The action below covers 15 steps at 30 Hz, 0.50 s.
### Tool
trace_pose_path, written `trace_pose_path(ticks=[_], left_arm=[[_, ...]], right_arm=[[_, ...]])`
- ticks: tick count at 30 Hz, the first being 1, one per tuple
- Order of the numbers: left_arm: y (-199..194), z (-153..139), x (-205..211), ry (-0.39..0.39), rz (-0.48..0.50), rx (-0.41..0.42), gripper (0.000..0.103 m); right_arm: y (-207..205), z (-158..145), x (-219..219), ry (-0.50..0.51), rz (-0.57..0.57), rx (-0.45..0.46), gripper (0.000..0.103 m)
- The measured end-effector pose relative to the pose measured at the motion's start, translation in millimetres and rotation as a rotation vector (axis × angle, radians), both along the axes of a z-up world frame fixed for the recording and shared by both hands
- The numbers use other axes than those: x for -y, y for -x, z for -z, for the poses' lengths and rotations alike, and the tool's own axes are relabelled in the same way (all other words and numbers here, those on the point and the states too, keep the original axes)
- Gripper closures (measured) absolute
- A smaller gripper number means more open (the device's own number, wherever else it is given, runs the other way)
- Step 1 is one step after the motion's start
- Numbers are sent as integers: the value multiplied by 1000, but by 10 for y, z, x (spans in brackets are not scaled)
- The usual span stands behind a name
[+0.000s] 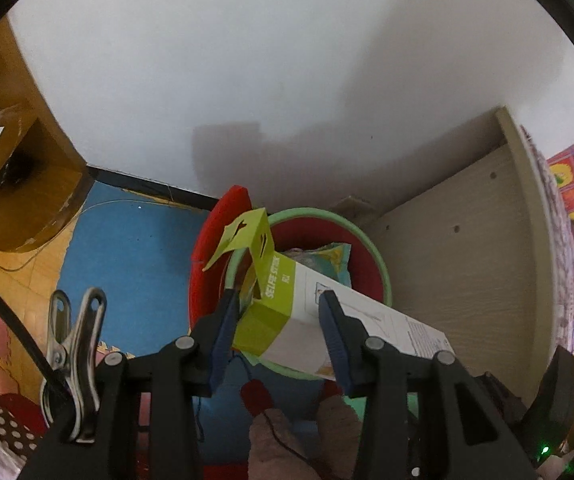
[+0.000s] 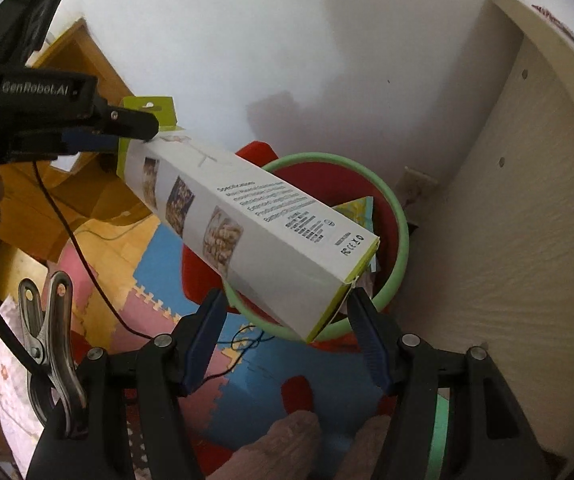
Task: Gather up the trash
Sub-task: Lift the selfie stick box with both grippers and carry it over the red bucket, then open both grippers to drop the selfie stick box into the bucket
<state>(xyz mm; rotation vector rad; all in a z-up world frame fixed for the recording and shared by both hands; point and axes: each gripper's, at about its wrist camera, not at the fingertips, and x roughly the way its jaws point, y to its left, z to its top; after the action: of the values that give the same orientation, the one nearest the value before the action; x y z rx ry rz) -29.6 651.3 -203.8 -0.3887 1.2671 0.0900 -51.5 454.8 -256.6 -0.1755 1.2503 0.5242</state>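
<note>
Risk: the box is long against the bin below both grippers and sits crosswise over its rim; released so, it may bridge the rim or tip onto the mat. Left gripper clamps the box's green flap end. Right gripper straddles the other end; contact cannot be confirmed.

Both wrist views steeply downward, near, sharing bin
</note>
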Motion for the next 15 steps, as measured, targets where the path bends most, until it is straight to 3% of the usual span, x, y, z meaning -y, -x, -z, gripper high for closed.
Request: trace_pose_path(ticks=[15], left_arm=[[-536, 367, 263, -32, 148, -32, 60]], right_arm=[[-267, 485, 144, 37, 97, -111, 38]])
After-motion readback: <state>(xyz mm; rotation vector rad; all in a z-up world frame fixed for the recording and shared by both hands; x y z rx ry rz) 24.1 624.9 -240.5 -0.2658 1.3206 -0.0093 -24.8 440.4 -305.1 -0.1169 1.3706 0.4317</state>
